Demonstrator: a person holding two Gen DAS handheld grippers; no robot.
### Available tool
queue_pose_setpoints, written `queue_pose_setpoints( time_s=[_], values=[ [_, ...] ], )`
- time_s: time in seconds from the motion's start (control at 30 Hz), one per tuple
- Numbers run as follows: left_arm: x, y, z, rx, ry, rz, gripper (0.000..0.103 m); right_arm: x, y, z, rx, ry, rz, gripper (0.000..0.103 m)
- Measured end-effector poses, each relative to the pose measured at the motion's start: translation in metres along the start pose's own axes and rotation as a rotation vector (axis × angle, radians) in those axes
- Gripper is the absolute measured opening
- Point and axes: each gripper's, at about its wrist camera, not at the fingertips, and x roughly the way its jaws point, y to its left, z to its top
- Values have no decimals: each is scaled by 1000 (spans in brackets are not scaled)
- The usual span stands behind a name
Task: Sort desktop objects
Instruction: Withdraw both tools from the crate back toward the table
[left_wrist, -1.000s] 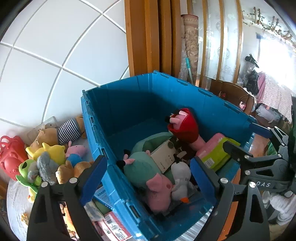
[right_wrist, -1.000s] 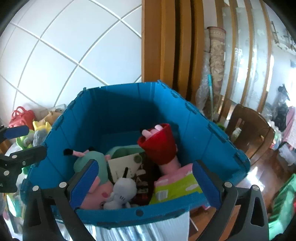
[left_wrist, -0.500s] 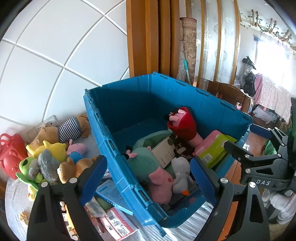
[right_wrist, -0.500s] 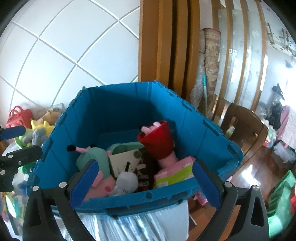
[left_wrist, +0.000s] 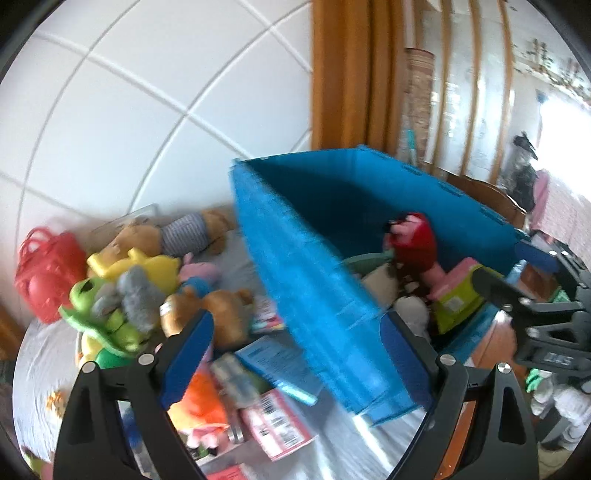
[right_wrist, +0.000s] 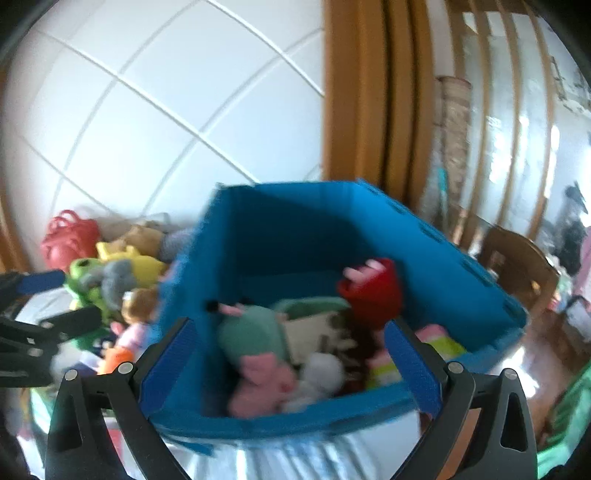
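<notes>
Left gripper (left_wrist: 295, 339), seen from its own wrist camera: blue-padded fingers spread wide, nothing between them, held above the near-left corner of the blue crate (left_wrist: 317, 280). Right gripper (right_wrist: 291, 354), from its wrist camera: fingers likewise wide apart and empty, held over the crate's near rim; its black frame also enters the left camera's view at far right. Both views are motion-blurred.

Crate contents: a green-and-pink plush (right_wrist: 255, 343) at near left, a white plush (right_wrist: 321, 373) beside it, a pale card-like item (right_wrist: 314, 332) behind these, a red-and-pink plush (right_wrist: 373, 288) standing highest toward the far right, and a pink-and-green packet (left_wrist: 458, 291) against the right wall.

Table (left_wrist: 40, 369) left of the crate: a heap of soft toys still outside it. A red basket-like bag (left_wrist: 48, 277) lies farthest left against the white tiled wall (left_wrist: 147, 92); beside it are a yellow plush (left_wrist: 147, 269), a green frog plush (left_wrist: 96, 310) with a grey plush (left_wrist: 136, 295) on top, a striped brown bear (left_wrist: 184, 232) toward the wall, and a brown plush (left_wrist: 218, 306) just beyond the left gripper's left finger. Nearer lie an orange plush (left_wrist: 199, 402), a blue leaflet (left_wrist: 277, 358) touching the crate's side, and pink barcode-labelled packets (left_wrist: 280, 424). A wooden door frame (left_wrist: 351, 74) rises behind the crate.
</notes>
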Motion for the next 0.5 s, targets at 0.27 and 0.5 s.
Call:
queue_pose_setpoints(
  time_s=[0.27,0.5],
  values=[
    [-20,55,-33,-51,31,69,92,-5,66,-7,-41,-30,92,103],
    [-47,55,-45,-22,13,176,92,-29,104,-37,-55,1,94,103]
  ],
)
